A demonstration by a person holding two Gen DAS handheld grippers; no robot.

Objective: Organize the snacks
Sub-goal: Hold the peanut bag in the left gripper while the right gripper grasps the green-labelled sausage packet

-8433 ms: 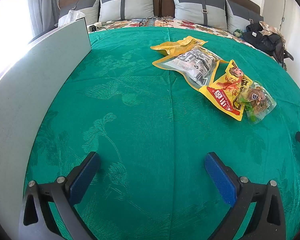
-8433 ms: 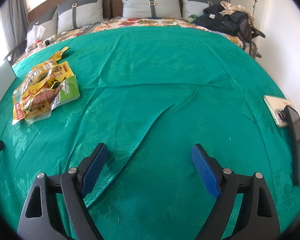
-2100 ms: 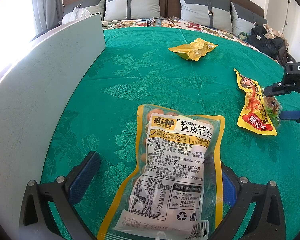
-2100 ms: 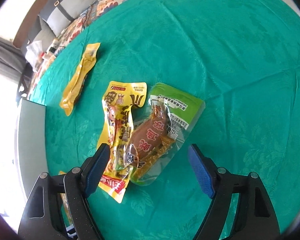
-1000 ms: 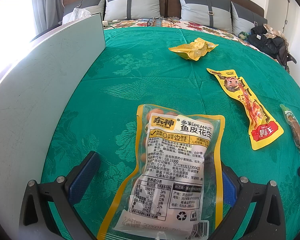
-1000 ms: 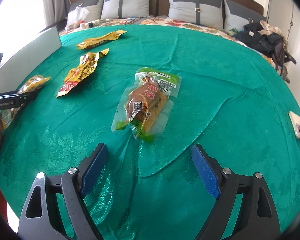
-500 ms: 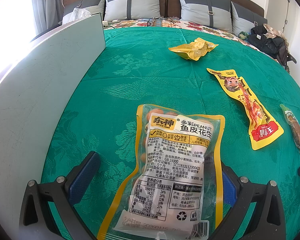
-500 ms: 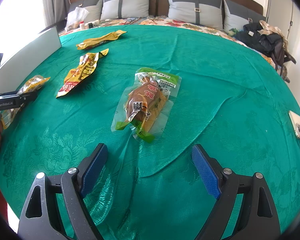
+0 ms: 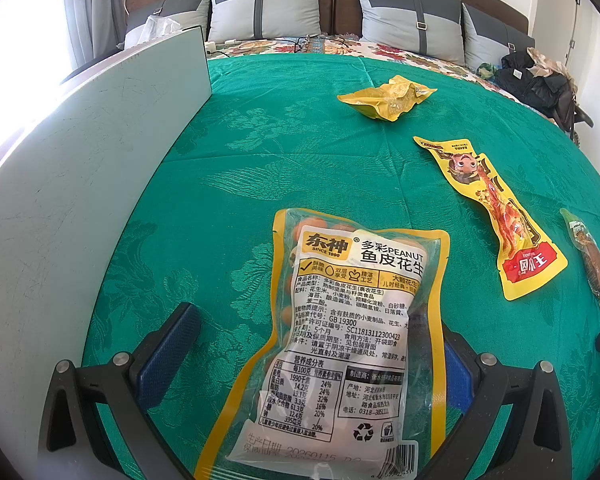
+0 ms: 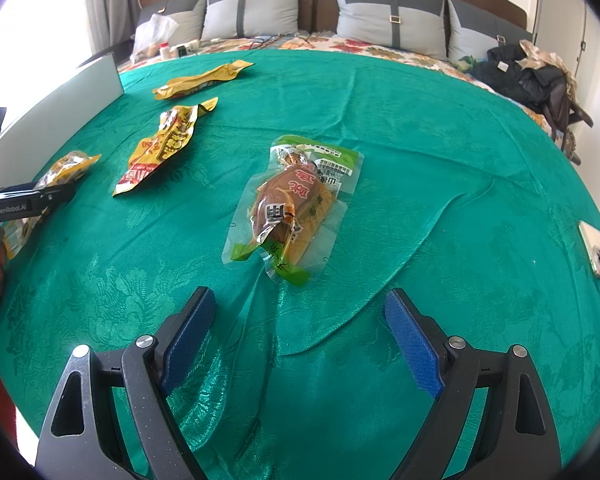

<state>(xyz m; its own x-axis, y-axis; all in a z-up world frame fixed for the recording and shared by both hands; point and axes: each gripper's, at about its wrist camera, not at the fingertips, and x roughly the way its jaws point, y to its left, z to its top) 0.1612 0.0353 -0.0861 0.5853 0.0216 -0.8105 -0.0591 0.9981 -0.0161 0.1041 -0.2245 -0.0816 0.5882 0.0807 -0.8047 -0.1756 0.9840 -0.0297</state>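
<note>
My left gripper [image 9: 316, 344] is open, and a yellow-edged peanut bag [image 9: 348, 328] lies flat on the green bedspread between its fingers. A long yellow chicken-feet pouch [image 9: 496, 212] and a crumpled yellow pouch [image 9: 388, 96] lie further out. A green-edged drumstick pack [image 10: 296, 204] lies on the spread ahead of my right gripper [image 10: 300, 332], which is open and empty. In the right wrist view the left gripper [image 10: 28, 200] shows at the left edge, over the peanut bag [image 10: 64, 168].
A grey-white board [image 9: 80, 168] stands upright along the left edge of the bed. Pillows [image 10: 256, 12] line the headboard. A dark bag and clothes [image 10: 528, 76] sit at the far right. A phone [image 10: 598, 252] lies near the right edge.
Nothing has moved over the last second. Two seconds ago my right gripper was above the yellow pouch and drumstick pack; the two now lie apart.
</note>
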